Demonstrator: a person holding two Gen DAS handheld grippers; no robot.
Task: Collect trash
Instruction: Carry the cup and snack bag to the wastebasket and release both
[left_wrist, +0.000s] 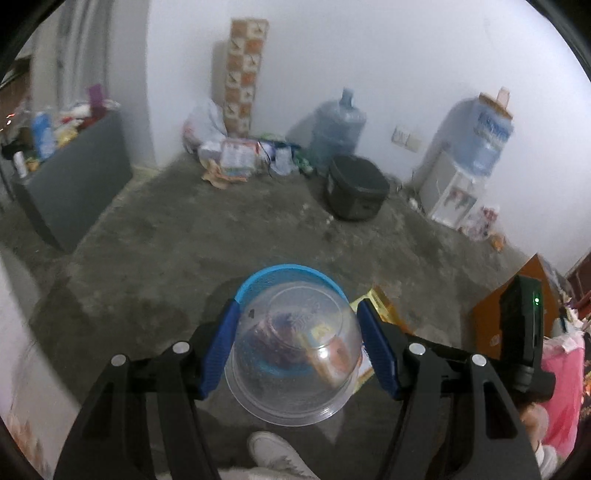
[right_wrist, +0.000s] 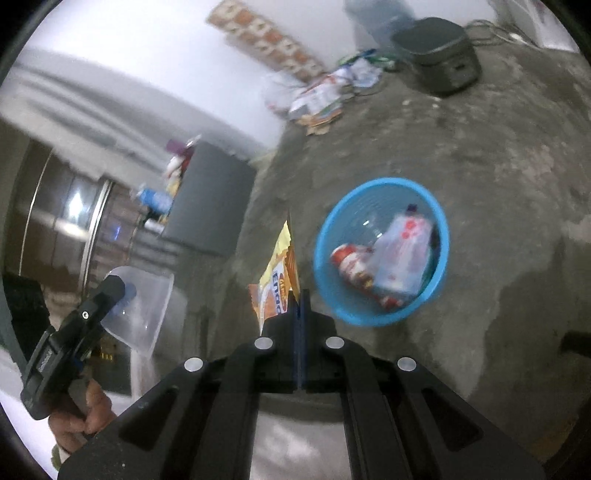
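**Both claws loaded above the blue bin**

Left gripper (left_wrist: 297, 345) pinches a clear plastic bowl (left_wrist: 293, 354) between its blue pads (left_wrist: 221, 354), one pad on each side of the bowl's wall. The bowl is tipped, its base facing the camera, and it hangs over the blue basket (left_wrist: 258, 280), whose rim shows just behind it. Through the clear plastic, coloured wrappers in the basket can be made out, though blurred.

Right gripper (right_wrist: 299, 295) has its fingers pressed together on an orange and yellow snack wrapper (right_wrist: 277, 273), which stands up from the fingertips. The blue basket (right_wrist: 325, 236) sits on the grey concrete floor (right_wrist: 480, 166) just beside and beyond this wrapper, with a red and white packet (right_wrist: 354, 269) and a pale crumpled bag (right_wrist: 402, 251) already lying inside it.

Farther off, a dark lidded box (left_wrist: 356, 188) rests on the floor near a large water jug (left_wrist: 338, 127) and a heap of litter (left_wrist: 232, 157) against the white wall.
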